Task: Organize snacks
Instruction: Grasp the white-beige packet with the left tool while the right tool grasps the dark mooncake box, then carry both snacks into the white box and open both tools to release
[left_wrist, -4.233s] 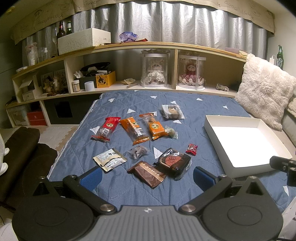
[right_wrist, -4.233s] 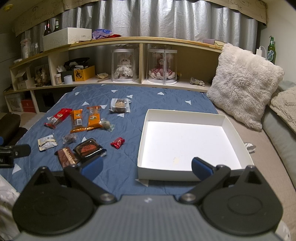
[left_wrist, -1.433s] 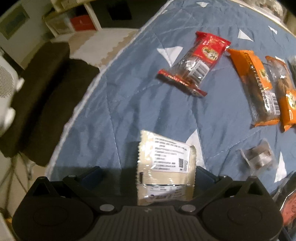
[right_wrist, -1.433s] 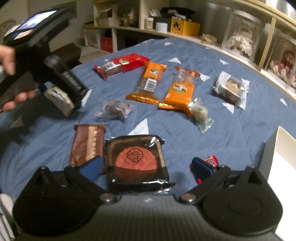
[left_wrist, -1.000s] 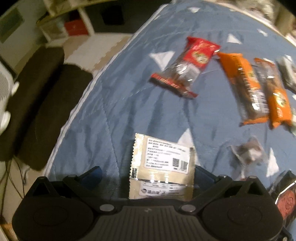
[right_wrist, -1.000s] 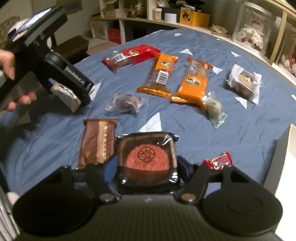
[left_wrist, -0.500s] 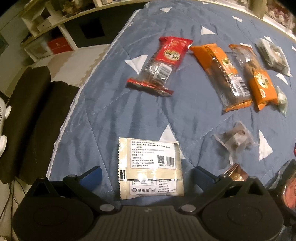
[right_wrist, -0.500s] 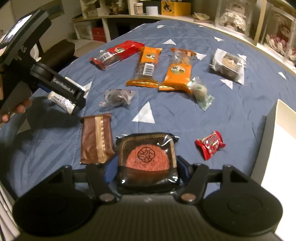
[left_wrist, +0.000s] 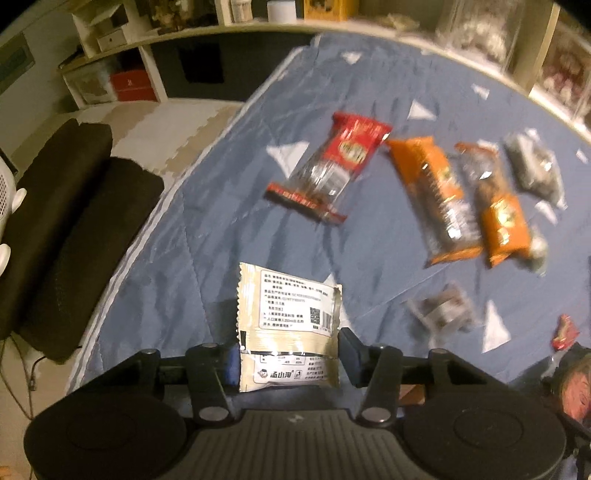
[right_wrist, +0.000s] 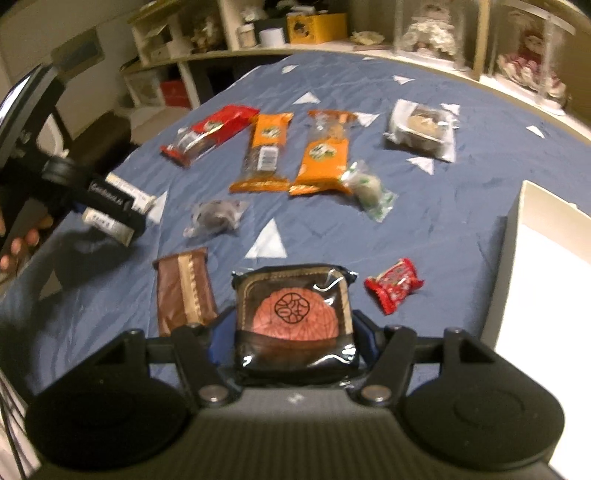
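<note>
Holding now, your claws:
Left claw (left_wrist: 287, 360): clamped on the beige packet (left_wrist: 288, 328).
Right claw (right_wrist: 291, 338): clamped on the black-wrapped mooncake (right_wrist: 295, 321), above the blue quilt (right_wrist: 424, 206).

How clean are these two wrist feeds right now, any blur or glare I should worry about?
Left wrist view: the held beige sachet is sharp and its print legible, but the red packet and orange packets behind are motion-smeared. Right wrist view: the mooncake pack is fairly sharp with small glare streaks on its film; the white box is blown out; fisheye curves the shelf edge.
</note>
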